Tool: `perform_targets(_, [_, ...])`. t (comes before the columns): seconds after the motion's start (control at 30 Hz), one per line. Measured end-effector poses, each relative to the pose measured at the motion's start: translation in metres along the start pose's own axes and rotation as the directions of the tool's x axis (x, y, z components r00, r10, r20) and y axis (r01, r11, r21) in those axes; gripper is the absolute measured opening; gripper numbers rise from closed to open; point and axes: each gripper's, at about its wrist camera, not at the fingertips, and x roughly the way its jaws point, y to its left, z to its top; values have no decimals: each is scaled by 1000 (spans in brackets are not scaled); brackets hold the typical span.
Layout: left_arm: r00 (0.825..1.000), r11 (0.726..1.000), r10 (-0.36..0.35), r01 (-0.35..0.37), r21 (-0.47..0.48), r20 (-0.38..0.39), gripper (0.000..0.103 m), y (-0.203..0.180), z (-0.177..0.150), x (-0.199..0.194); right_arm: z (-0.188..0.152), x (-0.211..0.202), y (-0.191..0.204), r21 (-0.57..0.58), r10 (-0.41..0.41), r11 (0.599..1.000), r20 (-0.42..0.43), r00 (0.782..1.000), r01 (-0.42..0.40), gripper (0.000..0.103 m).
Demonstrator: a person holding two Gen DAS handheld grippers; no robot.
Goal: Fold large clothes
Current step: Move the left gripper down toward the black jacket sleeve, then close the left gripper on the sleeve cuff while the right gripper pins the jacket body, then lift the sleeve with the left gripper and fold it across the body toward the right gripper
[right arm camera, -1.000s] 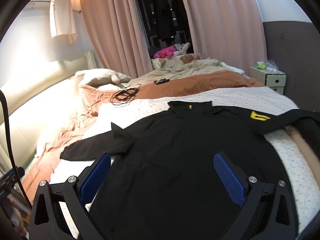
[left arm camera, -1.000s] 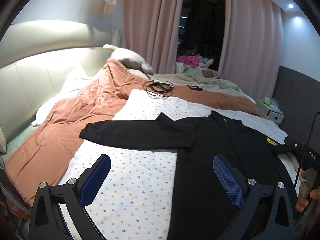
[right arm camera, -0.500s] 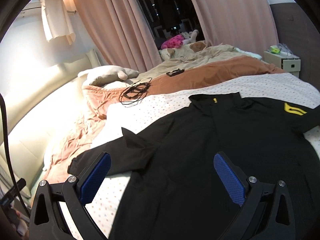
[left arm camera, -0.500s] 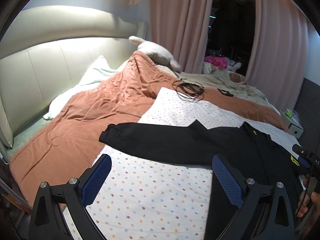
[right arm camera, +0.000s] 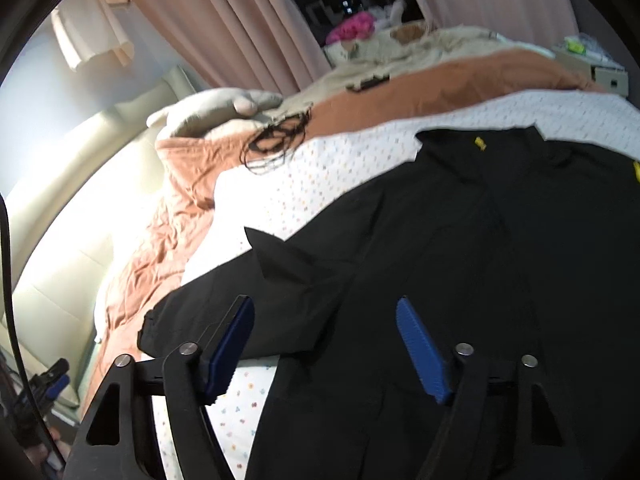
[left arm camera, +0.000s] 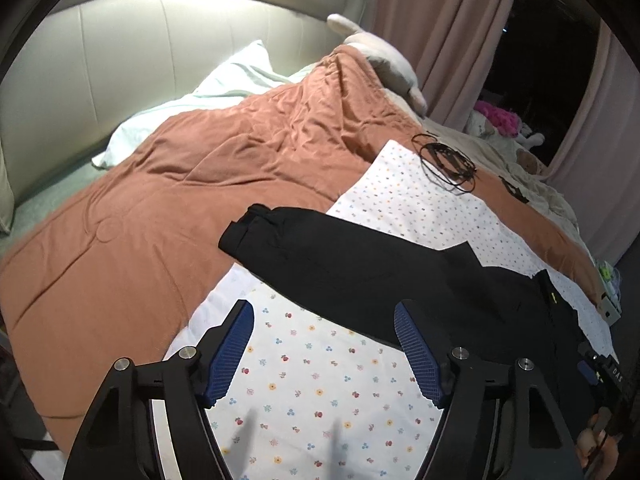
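One black jacket (right arm camera: 460, 240) spread flat, sleeve (left arm camera: 320, 256) outstretched, both tools, left (left arm camera: 324, 344) and right (right arm camera: 324, 344), unclenched, narrowing, gripping nothing.

- The room is dim; a hidden light strip glows on the padded headboard (left arm camera: 120, 52).
- In the right wrist view this headboard (right arm camera: 80, 184) is overexposed, and the picture is blurred.
- Both views curve strongly, with dark round corners.
- The black jacket (right arm camera: 500, 260) shows almost no detail.

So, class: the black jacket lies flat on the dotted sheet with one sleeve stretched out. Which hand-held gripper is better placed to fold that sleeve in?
Probably the left hand-held gripper: its open jaws, just narrowing, point at the sleeve. The right faces the jacket's body.
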Motion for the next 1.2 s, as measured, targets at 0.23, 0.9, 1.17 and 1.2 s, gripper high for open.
perform_targets(0.23, [997,994,25,-33,-109,-72,61,25,10,61,6,47,-16,59,12,998,-78,997,-8,57])
perform_targets(0.9, [978,961,102,-144,-237,-181,4,72,33,189,-18,149,-42,196,142,976,-256,956,-92,12])
perform_targets(1.17, [998,986,62,-64,-156,-15,1,29,76,125,-6,125,-49,222,183,966,-219,958,-134,12])
perform_targets(1.2, [999,989,49,-47,-142,8,0,19,83,115,-5,119,-51,227,186,964,-209,960,-137,12])
